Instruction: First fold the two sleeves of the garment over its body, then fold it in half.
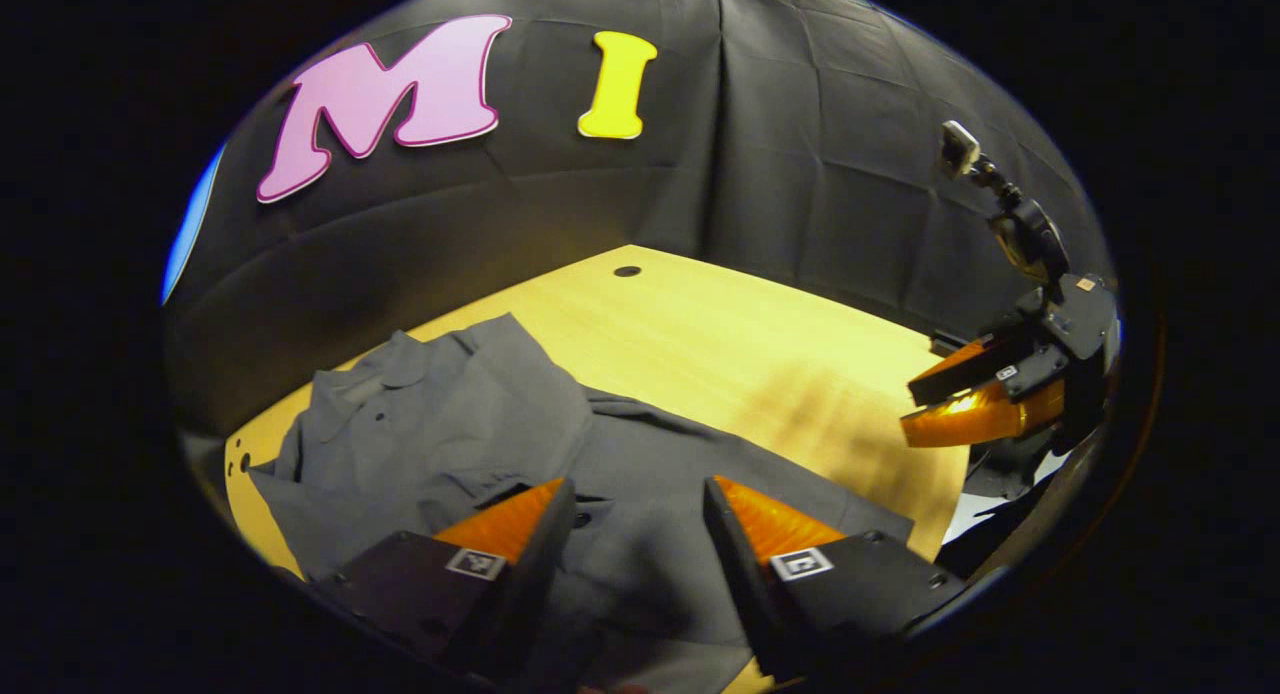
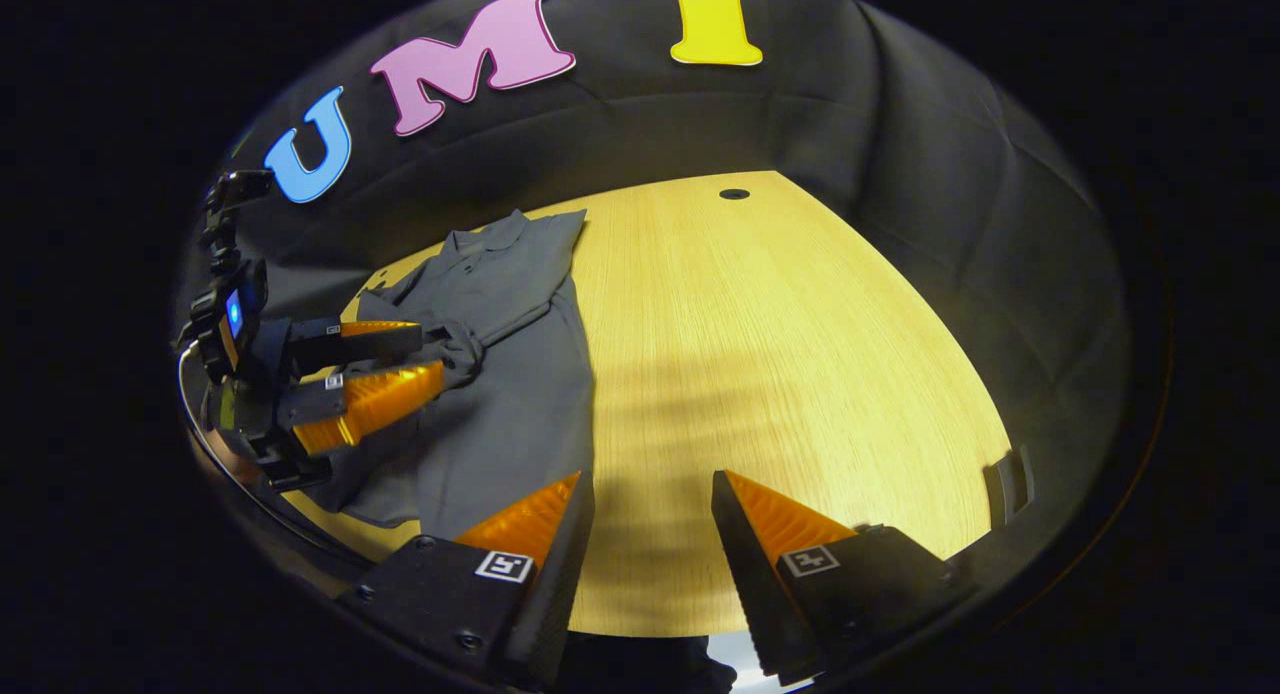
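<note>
While the shirt (image 2: 500,364) lies on the counter's (image 2: 780,374) left side, both claws gape empty — left claw (image 1: 640,519) over it, right claw (image 2: 650,509) aside; a shallow pinch could drag folded layers.

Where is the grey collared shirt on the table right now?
In the right gripper view the grey collared shirt lies on the left part of the wooden table, collar toward the black cloth wall, with the left gripper over its left edge.
</note>
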A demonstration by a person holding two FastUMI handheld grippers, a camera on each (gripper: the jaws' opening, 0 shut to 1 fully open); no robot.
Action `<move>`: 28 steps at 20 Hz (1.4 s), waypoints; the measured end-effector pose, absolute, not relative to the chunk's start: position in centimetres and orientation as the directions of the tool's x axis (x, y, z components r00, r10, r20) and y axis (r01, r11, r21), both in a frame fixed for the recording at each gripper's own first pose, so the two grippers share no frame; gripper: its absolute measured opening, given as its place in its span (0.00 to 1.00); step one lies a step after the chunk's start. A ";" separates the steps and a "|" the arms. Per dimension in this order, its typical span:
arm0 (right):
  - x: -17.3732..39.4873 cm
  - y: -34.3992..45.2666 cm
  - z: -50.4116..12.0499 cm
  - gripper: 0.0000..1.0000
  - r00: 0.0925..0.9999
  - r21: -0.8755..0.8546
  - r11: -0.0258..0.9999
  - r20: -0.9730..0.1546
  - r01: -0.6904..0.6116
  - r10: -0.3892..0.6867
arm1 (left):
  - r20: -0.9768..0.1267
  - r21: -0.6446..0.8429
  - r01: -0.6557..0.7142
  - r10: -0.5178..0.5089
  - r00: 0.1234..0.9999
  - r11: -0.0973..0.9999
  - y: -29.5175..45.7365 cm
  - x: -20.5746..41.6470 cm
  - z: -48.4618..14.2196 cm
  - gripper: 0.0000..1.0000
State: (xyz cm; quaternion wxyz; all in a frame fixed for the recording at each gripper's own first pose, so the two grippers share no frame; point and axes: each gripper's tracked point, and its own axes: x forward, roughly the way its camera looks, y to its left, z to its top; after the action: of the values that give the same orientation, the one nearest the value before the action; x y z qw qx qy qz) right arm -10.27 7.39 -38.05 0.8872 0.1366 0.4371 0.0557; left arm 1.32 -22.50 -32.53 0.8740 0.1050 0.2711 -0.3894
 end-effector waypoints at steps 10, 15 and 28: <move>-9.9 9.4 -37.8 0.81 0.613 0.308 0.952 -0.753 0.005 0.240 | -0.563 -0.190 0.513 -0.521 0.642 0.837 -13.4 -0.7 -30.6 0.98; -10.0 11.4 -37.9 0.83 0.600 0.313 0.949 -0.754 -0.029 0.267 | -0.636 -0.164 0.335 -0.359 0.683 0.928 -4.1 -2.3 -32.5 0.96; -9.2 13.7 -39.6 0.85 0.563 0.267 0.962 -0.788 -0.053 0.250 | -0.738 -0.020 0.054 -0.052 0.672 0.998 13.9 -8.0 -36.8 0.96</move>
State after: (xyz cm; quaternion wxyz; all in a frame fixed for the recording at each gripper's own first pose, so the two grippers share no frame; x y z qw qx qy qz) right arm -9.16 13.66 -39.55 0.8776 0.1071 0.4593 0.0863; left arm -7.99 13.93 -36.78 0.9144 0.0017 0.4037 -0.0290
